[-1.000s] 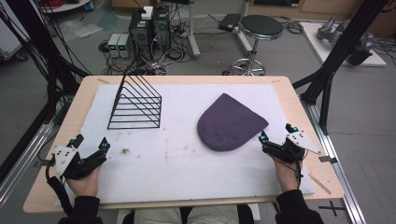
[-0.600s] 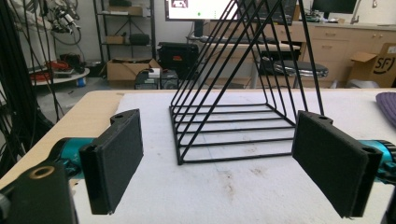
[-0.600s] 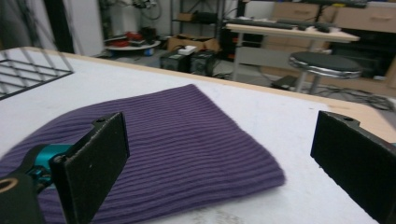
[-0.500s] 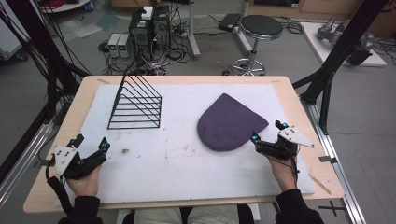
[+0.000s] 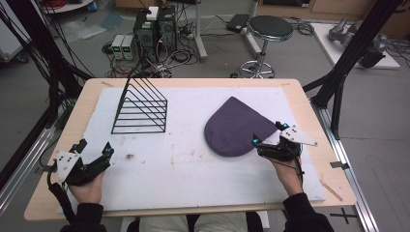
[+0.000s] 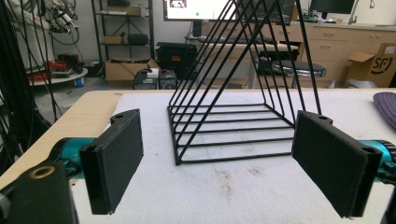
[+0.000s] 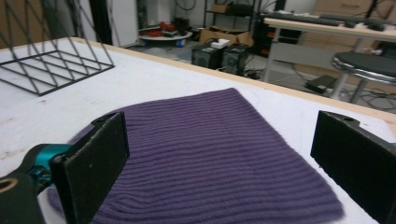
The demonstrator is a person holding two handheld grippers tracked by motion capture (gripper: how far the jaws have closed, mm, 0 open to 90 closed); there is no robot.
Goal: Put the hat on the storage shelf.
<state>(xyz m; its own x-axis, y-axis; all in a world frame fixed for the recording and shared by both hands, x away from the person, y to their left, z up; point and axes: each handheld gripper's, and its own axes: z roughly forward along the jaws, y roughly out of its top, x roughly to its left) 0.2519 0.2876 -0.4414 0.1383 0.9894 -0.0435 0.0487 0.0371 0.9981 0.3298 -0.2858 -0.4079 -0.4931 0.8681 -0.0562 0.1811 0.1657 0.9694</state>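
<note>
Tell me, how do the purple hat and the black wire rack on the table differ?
The hat is soft purple knit; the rack is stiff black wire. The hat lies flat on the white mat; the rack stands up in a triangle shape. The hat sits just in front of the open right gripper; the rack stands farther off from the open left gripper. Both rest on the mat, untouched.

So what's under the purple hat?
The purple hat lies flat on the white mat that covers the table. The mat shows all around it. Whatever sits directly beneath the hat is covered, so that can't be seen. The right gripper is open at its edge.
</note>
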